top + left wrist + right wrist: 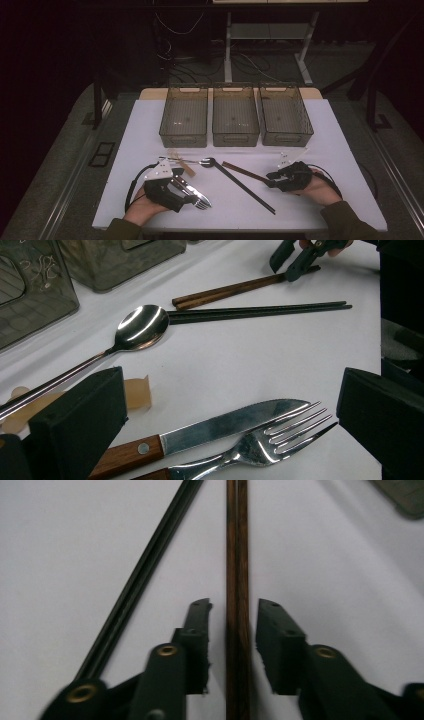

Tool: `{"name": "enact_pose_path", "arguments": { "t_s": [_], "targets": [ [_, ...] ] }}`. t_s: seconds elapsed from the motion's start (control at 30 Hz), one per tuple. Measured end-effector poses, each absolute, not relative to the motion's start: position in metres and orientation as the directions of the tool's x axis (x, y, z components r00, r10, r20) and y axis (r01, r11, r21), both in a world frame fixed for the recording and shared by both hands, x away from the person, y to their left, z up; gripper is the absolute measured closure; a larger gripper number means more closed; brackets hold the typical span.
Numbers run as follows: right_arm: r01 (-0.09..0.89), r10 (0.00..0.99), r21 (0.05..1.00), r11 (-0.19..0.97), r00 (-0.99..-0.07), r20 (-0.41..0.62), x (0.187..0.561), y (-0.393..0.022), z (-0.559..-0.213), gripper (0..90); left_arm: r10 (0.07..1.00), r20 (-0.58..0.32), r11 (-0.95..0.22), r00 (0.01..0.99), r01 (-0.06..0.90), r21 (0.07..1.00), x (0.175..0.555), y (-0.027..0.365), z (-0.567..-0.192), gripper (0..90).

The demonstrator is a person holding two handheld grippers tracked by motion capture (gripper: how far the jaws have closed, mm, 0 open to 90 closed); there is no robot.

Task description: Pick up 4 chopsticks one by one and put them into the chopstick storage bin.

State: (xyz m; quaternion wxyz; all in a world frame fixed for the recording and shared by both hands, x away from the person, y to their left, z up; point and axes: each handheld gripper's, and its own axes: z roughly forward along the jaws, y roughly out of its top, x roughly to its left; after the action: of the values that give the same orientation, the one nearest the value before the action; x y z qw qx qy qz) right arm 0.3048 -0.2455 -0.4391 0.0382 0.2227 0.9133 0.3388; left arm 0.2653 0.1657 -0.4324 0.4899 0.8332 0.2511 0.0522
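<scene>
White tabletop [320, 165] under dim light, dark floor and cable mess behind it, three smoky see-through bins [234, 121] lined up along the far edge. Cutlery is scattered across the near half.

So the right gripper [233, 630] has its jaws straddling the brown wooden chopsticks [237, 555], a small gap on each side, pads not pressing yet. The pair lies flat on the table, right of centre, one end between those jaws and the other pointing toward the spoon [142, 326]. No earlier shot to compare with.

Stuff that could bite, I think: it's two thin sticks side by side, so if the squeeze lands off-centre one could roll out and you'd only lift one. They're flat on the surface too, so the jaw tips might scrape the table or push the pair along instead of pinching it. The black chopsticks [145, 575] run close by on the gripper's left, easy to nudge.

Left gripper [235, 410] sits near-left with its jaws wide apart over the knife [220, 427] and fork [270, 440], gripping nothing. If it closes here it could catch both at once
</scene>
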Motion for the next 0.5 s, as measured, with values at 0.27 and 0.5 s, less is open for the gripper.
{"name": "enact_pose_path", "arguments": {
  "t_s": [0.27,0.5],
  "targets": [
    [0.427,0.498,0.670,0.607,-0.862,0.098,0.3094,-0.2522,-0.4342,52.9,0.469,-0.159,-0.393,0.869,0.367,0.843,0.2654,0.1651,-0.4327,0.0],
    [0.429,0.482,0.652,0.625,-0.869,0.110,0.3134,-0.2489,-0.4372,74.4,0.469,-0.161,-0.393,0.869,0.368,0.843,0.2656,0.1651,-0.4328,0.0]
  ]
}}
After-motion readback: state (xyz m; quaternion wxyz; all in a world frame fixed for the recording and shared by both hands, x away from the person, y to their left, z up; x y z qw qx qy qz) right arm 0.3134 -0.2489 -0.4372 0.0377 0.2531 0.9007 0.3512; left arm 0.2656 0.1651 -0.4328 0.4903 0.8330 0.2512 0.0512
